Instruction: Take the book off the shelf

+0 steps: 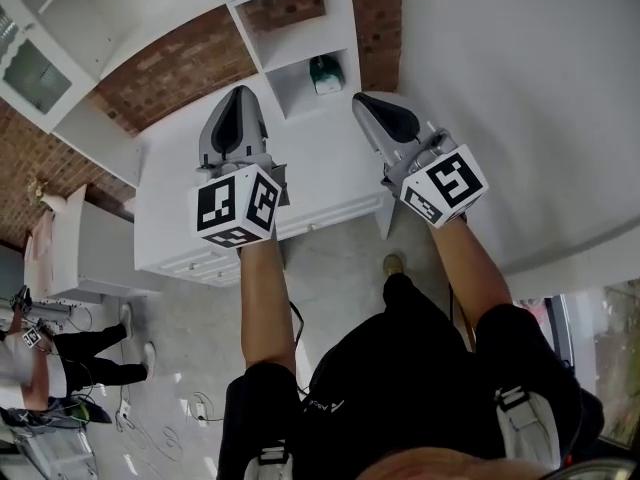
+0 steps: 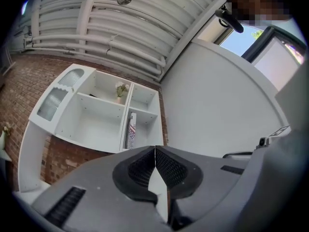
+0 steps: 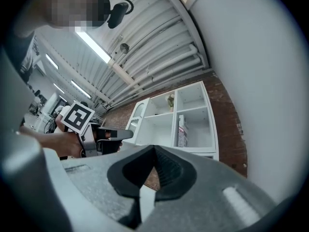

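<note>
The shelf (image 1: 295, 50) sits at top centre of the head view, against the brick wall (image 1: 180, 73), directly above the cabinet (image 1: 320, 193). The book (image 1: 325, 73) stands in the shelf's lower right compartment. In the left gripper view, a plant (image 2: 120, 92) is in the compartment up and left of it. The left gripper (image 1: 240, 93) and right gripper (image 1: 362, 100) are over the cabinet, side by side and apart. The book's compartment is between and beyond their tips. Another person (image 1: 60, 358) is at lower left.
</note>
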`<state>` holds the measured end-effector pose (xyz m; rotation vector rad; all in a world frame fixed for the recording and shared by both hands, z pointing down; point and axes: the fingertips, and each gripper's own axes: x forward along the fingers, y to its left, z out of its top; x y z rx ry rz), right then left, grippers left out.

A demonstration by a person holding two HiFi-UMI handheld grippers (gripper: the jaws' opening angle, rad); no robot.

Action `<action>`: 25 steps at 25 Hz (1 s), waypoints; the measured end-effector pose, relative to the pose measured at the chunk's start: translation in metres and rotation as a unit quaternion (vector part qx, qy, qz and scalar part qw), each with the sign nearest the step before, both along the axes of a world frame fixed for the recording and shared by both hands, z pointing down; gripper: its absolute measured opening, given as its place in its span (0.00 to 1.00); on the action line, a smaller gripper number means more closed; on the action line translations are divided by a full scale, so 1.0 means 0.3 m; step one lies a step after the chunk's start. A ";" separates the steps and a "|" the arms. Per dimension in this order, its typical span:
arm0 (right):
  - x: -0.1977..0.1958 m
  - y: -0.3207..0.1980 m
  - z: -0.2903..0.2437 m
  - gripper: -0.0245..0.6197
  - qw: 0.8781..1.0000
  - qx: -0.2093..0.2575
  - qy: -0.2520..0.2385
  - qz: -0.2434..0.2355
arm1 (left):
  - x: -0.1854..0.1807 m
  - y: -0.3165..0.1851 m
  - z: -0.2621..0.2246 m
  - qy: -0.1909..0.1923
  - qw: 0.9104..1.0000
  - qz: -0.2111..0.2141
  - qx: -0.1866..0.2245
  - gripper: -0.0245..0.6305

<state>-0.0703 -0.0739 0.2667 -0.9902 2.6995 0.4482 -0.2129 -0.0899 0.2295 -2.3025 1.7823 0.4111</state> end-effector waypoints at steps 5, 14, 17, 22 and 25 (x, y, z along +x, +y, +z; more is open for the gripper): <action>0.014 -0.305 -0.064 0.04 0.999 0.022 0.002 -0.031 | -0.038 -0.332 -0.074 0.000 0.998 -0.056 -0.001 0.07; 0.058 -0.719 -0.083 0.04 0.996 0.030 0.019 -0.076 | -0.098 -0.864 -0.293 0.004 0.991 -0.131 -0.001 0.31; 0.064 -0.799 -0.101 0.04 0.996 0.033 0.016 -0.083 | -0.113 -0.984 -0.355 -0.009 0.989 -0.150 -0.009 0.38; 0.062 -0.861 -0.105 0.04 0.995 0.040 0.012 -0.085 | -0.135 -1.133 -0.392 -0.020 0.986 -0.165 -0.031 0.44; 0.062 -0.880 -0.114 0.04 0.995 0.045 0.009 -0.084 | -0.145 -1.194 -0.400 -0.019 0.985 -0.169 -0.040 0.44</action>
